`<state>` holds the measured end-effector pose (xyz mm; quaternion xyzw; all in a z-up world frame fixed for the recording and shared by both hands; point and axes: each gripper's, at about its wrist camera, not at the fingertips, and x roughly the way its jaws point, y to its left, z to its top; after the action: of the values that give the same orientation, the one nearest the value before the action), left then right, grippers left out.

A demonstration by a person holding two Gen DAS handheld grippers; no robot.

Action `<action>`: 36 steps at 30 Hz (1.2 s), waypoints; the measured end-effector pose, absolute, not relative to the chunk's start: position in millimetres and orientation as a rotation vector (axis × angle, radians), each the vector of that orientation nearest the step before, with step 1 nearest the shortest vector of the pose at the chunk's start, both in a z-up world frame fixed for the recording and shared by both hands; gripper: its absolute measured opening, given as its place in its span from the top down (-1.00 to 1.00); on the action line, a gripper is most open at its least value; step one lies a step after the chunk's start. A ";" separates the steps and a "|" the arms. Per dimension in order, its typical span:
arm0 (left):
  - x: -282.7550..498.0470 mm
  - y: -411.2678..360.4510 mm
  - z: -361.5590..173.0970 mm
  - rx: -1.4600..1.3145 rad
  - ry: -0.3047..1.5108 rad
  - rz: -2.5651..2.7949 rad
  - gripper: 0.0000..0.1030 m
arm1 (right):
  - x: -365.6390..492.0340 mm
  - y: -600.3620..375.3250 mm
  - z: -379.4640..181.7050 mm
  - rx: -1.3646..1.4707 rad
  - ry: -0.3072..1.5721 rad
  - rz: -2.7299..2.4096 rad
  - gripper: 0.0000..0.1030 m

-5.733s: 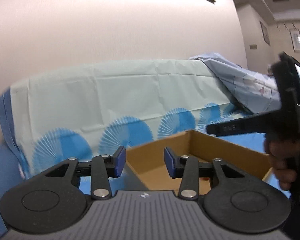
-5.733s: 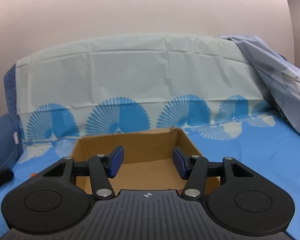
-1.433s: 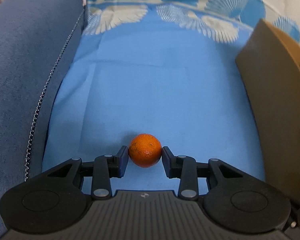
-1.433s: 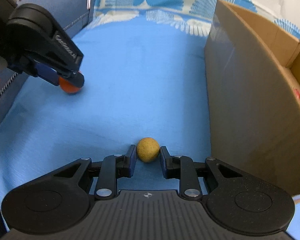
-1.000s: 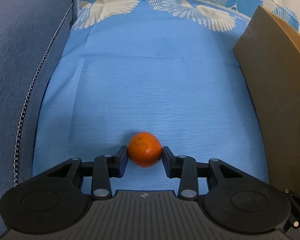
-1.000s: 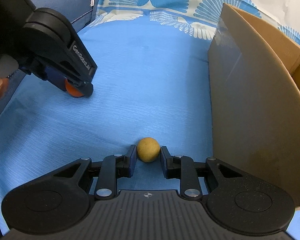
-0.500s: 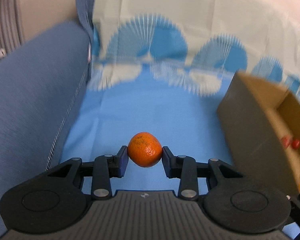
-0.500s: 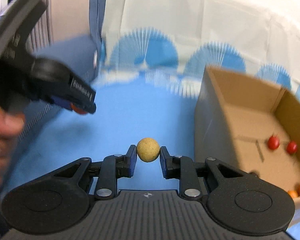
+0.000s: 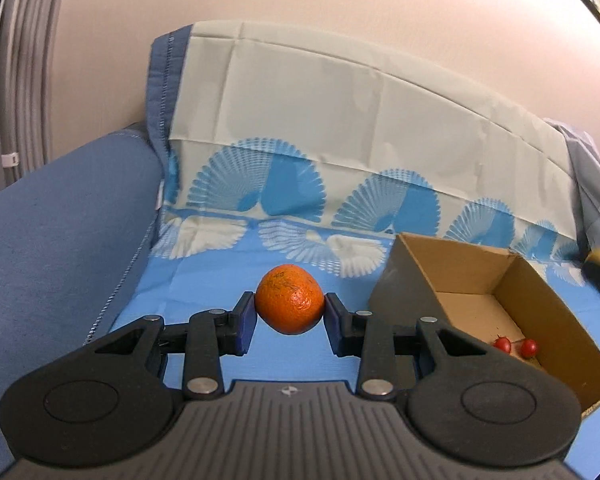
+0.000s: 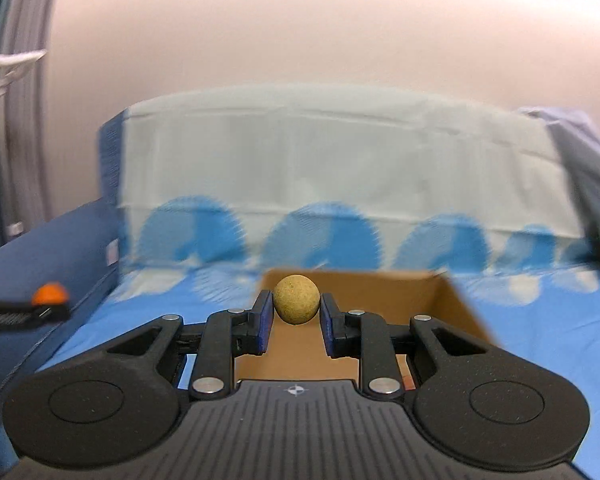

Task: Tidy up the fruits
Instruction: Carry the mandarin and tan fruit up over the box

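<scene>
Pinching an orange between its blue pads, the left gripper is holding the fruit in the lower middle of its own view, clear of the blue patterned sheet below. To the right of it a cardboard box is sitting open on the sheet, with two small red fruits lying on its floor (near the right wall). The right gripper is squeezing a small tan round fruit at the centre of its blurred view, with the box lying just behind it. At the left edge there, the left gripper's finger and its orange are showing.
</scene>
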<state>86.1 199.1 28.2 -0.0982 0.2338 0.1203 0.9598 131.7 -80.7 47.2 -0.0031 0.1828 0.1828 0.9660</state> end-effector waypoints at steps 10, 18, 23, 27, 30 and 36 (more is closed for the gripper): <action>105.0 160.6 8.7 -0.175 0.457 0.152 0.22 | 162.2 -169.0 26.0 0.003 0.345 0.195 0.50; 123.7 144.3 0.6 -0.135 0.432 0.112 0.22 | 166.5 -175.3 9.9 -0.108 0.335 0.199 0.50; 133.3 142.9 -2.8 -0.161 0.428 0.099 0.21 | 173.1 -179.8 7.9 -0.093 0.335 0.187 0.50; 139.1 142.0 -5.6 -0.194 0.433 0.088 0.21 | 182.9 -183.6 7.1 -0.033 0.356 0.166 0.50; 143.5 138.6 -6.4 -0.198 0.434 0.074 0.21 | 188.6 -181.7 5.0 -0.007 0.369 0.162 0.50; 147.6 128.4 -7.8 -0.191 0.429 0.041 0.22 | 194.1 -169.6 0.6 -0.022 0.381 0.181 0.50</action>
<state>147.6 128.4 -7.8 -0.0947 0.2124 0.0205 0.9724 194.1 -169.6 0.6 -0.0110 0.1889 0.0896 0.9778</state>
